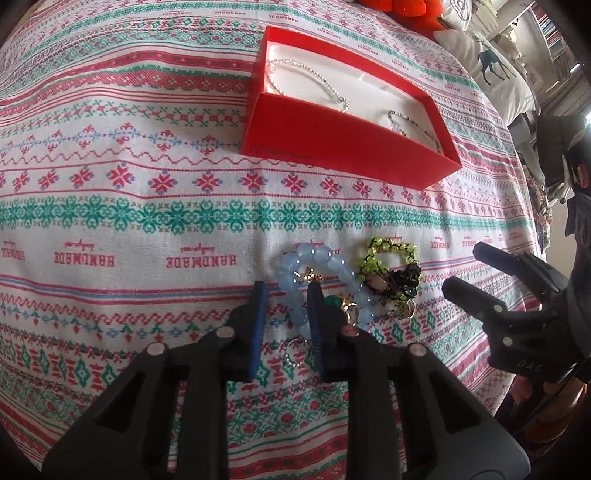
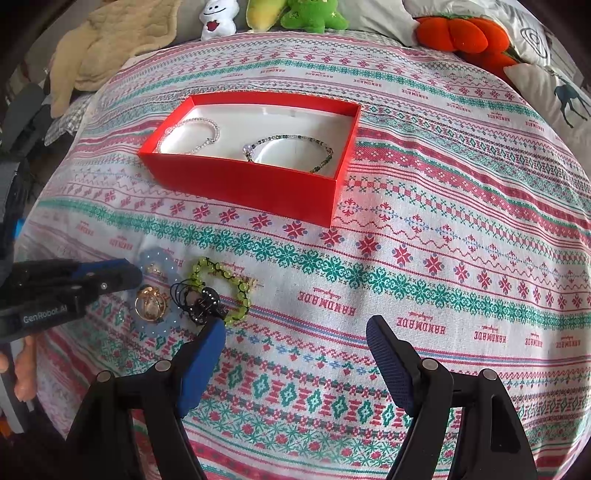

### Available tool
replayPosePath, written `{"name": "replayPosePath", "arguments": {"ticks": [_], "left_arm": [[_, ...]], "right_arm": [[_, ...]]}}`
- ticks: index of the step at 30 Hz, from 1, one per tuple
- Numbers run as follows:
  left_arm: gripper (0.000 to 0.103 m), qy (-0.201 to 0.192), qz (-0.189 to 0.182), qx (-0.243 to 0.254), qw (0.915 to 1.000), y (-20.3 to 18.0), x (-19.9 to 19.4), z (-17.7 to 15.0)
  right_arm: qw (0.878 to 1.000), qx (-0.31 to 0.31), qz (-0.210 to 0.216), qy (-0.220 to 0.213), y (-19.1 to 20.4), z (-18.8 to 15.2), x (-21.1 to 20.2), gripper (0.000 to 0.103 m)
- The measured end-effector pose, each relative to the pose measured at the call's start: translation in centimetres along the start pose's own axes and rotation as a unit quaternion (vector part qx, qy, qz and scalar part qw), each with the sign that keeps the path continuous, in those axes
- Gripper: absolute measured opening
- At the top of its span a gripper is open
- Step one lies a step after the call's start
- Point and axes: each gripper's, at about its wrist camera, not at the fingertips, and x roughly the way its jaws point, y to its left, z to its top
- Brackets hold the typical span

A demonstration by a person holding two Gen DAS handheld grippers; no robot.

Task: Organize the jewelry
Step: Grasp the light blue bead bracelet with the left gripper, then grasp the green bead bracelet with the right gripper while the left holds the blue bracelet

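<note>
Jewelry sits in a small pile near the cloth's front edge: blue bead bracelet (image 1: pixel 325 284), green bead bracelet (image 1: pixel 388 258), a gold ring (image 2: pixel 149 303). Left gripper (image 1: pixel 288 295) is down at the blue beads, jaws narrowed beside them, no clear pinch visible. Take only one strand (the pieces overlap, so lift slowly) and carry it to the red box (image 2: pixel 258 184), well apart, already holding two bracelets. Right gripper (image 2: pixel 295 332) hangs wide open, empty. Patterned tablecloth (image 2: pixel 443 240) underneath; plush toys (image 2: pixel 310 14) and cushions behind.
</note>
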Motion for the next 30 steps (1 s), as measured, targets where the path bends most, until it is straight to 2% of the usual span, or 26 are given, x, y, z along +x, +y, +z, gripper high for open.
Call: {"name": "replayPosePath", "arguments": {"ticks": [5, 6, 7, 14, 15, 19, 21, 30], "left_arm": [[0.022, -0.002, 0.013, 0.007, 0.9999, -0.3, 0.6, 0.0], [0.015, -0.005, 0.019, 0.009, 0.9998, -0.3, 0.5, 0.0], [0.013, -0.007, 0.023, 0.008, 0.9997, -0.4, 0.5, 0.0], [0.013, -0.033, 0.003, 0.008, 0.9994, -0.4, -2.0, -0.2], [0.013, -0.040, -0.001, 0.009, 0.9992, -0.3, -2.5, -0.2], [0.013, -0.048, -0.011, 0.006, 0.9988, 0.1, -3.5, -0.5], [0.013, -0.049, -0.013, 0.004, 0.9987, 0.6, -3.7, -0.6], [0.013, -0.056, -0.016, 0.003, 0.9983, 0.9, -4.7, -0.9]], "right_arm": [[1.000, 0.005, 0.000, -0.005, -0.2, 0.3, 0.0, 0.080], [1.000, 0.008, 0.000, -0.007, -0.3, 0.4, 0.0, 0.080], [1.000, 0.011, 0.001, -0.009, -0.4, 0.5, 0.0, 0.080], [0.998, 0.047, 0.032, -0.020, -1.5, 1.6, 0.1, 0.079], [0.998, 0.053, 0.038, -0.020, -1.6, 1.7, 0.3, 0.077], [0.996, 0.062, 0.060, -0.006, -1.5, 1.9, 1.0, 0.047], [0.996, 0.060, 0.063, 0.002, -1.2, 1.9, 1.4, 0.040], [0.997, 0.036, 0.065, 0.023, 1.1, 1.9, 2.9, 0.019]]}}
